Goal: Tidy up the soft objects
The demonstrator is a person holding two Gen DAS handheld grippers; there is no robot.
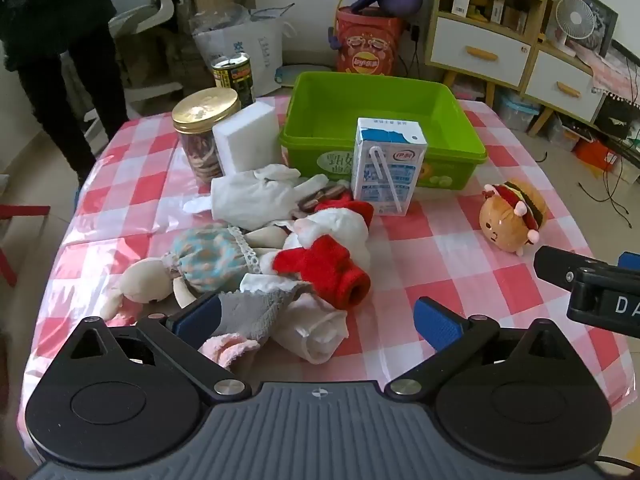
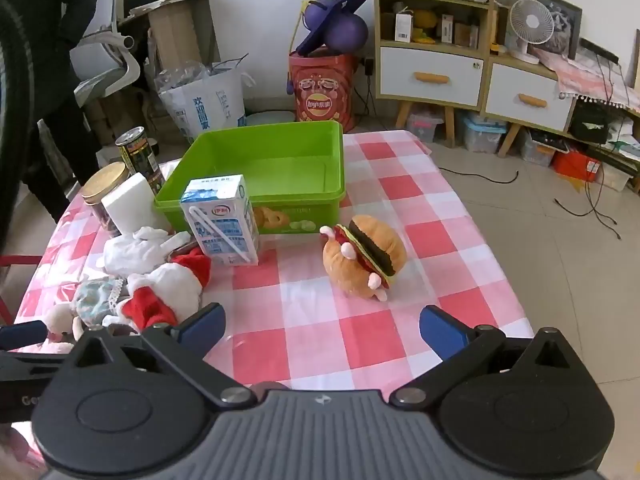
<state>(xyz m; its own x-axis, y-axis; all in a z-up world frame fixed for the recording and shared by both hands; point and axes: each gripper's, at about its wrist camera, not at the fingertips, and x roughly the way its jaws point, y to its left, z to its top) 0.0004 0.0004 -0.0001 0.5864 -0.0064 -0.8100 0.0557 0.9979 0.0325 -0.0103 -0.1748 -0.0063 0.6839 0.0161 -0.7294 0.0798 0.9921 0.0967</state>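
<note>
A heap of soft things lies on the checked table: a rabbit doll in a blue dress [image 1: 200,260], a white and red plush [image 1: 332,248], a grey cloth [image 1: 256,308], a rolled white sock [image 1: 316,332] and a white cloth [image 1: 256,192]. My left gripper [image 1: 320,320] is open, its fingers either side of the cloth and sock. A burger plush [image 2: 366,256] lies alone to the right. My right gripper [image 2: 320,330] is open and empty, a little short of it. An empty green bin [image 2: 264,168] stands behind.
A milk carton [image 1: 388,166] stands in front of the bin. A white sponge block [image 1: 248,136], a gold-lidded jar [image 1: 204,132] and a can [image 1: 236,78] stand at the back left. The table edge [image 2: 480,216] drops off to the right.
</note>
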